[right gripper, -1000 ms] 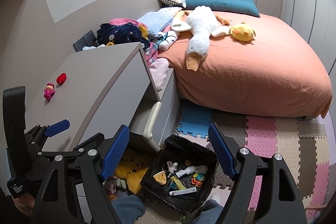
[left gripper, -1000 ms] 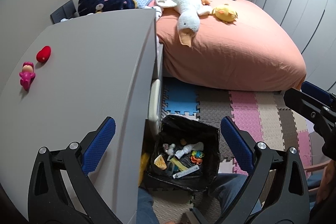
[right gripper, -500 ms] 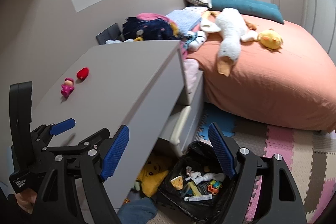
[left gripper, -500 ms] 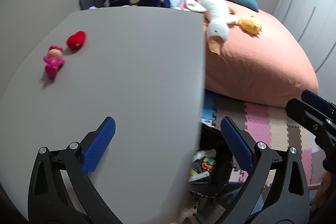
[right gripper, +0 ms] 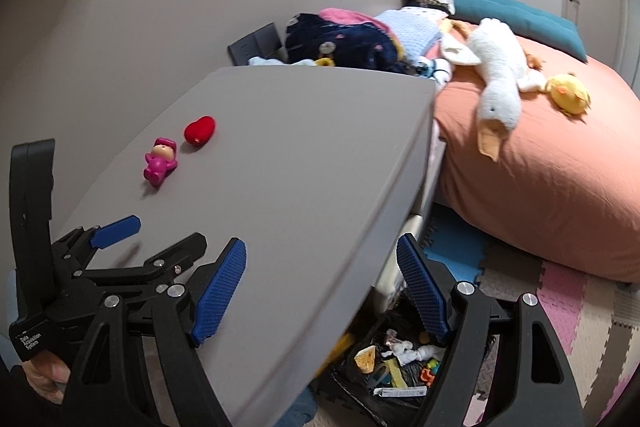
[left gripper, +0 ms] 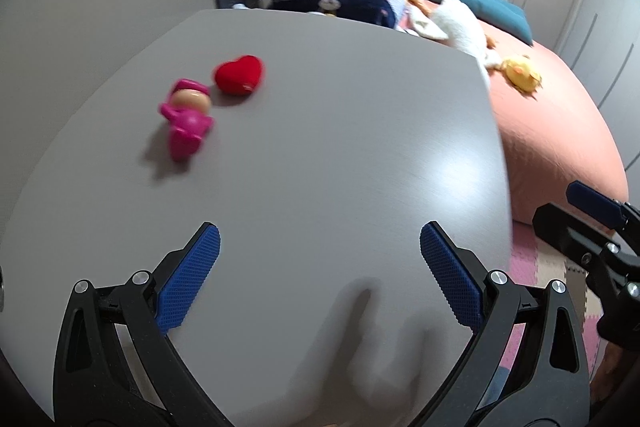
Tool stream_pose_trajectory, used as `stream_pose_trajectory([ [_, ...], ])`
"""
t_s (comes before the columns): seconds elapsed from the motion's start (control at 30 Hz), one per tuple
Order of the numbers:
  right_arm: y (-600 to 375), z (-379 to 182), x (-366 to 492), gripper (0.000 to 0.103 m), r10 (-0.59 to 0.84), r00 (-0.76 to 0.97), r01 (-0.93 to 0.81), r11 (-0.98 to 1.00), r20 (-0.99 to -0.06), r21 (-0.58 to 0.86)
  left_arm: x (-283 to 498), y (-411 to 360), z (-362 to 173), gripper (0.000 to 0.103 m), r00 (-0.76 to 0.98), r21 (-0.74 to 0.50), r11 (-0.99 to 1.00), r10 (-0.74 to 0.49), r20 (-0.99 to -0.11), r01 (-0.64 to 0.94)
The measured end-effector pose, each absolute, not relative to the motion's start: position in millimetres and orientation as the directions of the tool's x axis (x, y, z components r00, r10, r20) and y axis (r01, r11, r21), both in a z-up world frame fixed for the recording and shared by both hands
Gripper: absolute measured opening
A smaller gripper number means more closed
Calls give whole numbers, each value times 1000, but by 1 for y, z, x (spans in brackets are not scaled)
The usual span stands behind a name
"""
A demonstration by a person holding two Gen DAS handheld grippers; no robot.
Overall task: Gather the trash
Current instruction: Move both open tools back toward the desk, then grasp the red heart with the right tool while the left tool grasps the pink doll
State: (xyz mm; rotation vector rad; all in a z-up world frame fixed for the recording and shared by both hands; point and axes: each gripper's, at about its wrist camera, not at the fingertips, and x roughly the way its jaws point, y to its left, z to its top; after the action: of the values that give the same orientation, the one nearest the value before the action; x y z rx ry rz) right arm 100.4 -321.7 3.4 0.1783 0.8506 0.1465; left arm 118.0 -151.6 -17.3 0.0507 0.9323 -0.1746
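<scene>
A pink doll figure (left gripper: 187, 120) and a red heart-shaped object (left gripper: 239, 74) lie on the grey dresser top (left gripper: 320, 155), ahead and left of my left gripper (left gripper: 320, 255), which is open and empty above the near part of the top. Both also show in the right wrist view, the doll (right gripper: 160, 161) and the heart (right gripper: 199, 130). My right gripper (right gripper: 320, 281) is open and empty over the dresser's front edge. A black trash bag (right gripper: 396, 367) with several scraps in it stands on the floor below it.
A bed with an orange cover (right gripper: 540, 163) lies right of the dresser, with a white plush goose (right gripper: 498, 75), a yellow plush chick (right gripper: 568, 95) and piled clothes (right gripper: 344, 39). Foam puzzle mats (right gripper: 560, 299) cover the floor. The left gripper (right gripper: 116, 231) shows at lower left.
Both grippers have risen and swung left over the dresser top. The doll and heart are now closer to the left gripper; the trash bag has left the left wrist view.
</scene>
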Motion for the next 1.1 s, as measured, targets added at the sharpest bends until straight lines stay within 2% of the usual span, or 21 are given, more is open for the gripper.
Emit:
stream_pose_trajectory([
  [0.1, -308, 3, 115, 78, 220, 645, -76, 971, -732, 225, 128, -136, -15, 96, 600, -26, 989, -108, -793, 144],
  [0.37, -279, 9, 153, 78, 260, 647, -112, 962, -716, 248, 159, -102, -17, 81, 606, -56, 994, -100, -789, 90],
  [0.7, -249, 4, 194, 78, 286, 626, -148, 957, -725, 250, 194, -73, -24, 74, 599, -47, 999, -54, -799, 26],
  [0.77, -243, 2, 202, 78, 287, 622, -152, 957, -729, 246, 201, -70, -28, 67, 586, -54, 998, -56, -808, 21],
  [0.93, -230, -4, 217, 78, 287, 610, -166, 958, -738, 235, 214, -65, -31, 61, 584, -48, 999, -51, -810, 21],
  [1.0, -225, -5, 223, 78, 290, 607, -171, 957, -740, 234, 218, -62, -30, 55, 585, -42, 999, -46, -810, 21],
  [1.07, -220, -6, 229, 78, 291, 605, -178, 957, -741, 231, 220, -59, -29, 41, 589, -42, 999, -38, -808, 8],
  [1.1, -217, -6, 231, 78, 290, 605, -181, 957, -742, 227, 220, -54, -29, 41, 588, -50, 999, -38, -808, -4],
])
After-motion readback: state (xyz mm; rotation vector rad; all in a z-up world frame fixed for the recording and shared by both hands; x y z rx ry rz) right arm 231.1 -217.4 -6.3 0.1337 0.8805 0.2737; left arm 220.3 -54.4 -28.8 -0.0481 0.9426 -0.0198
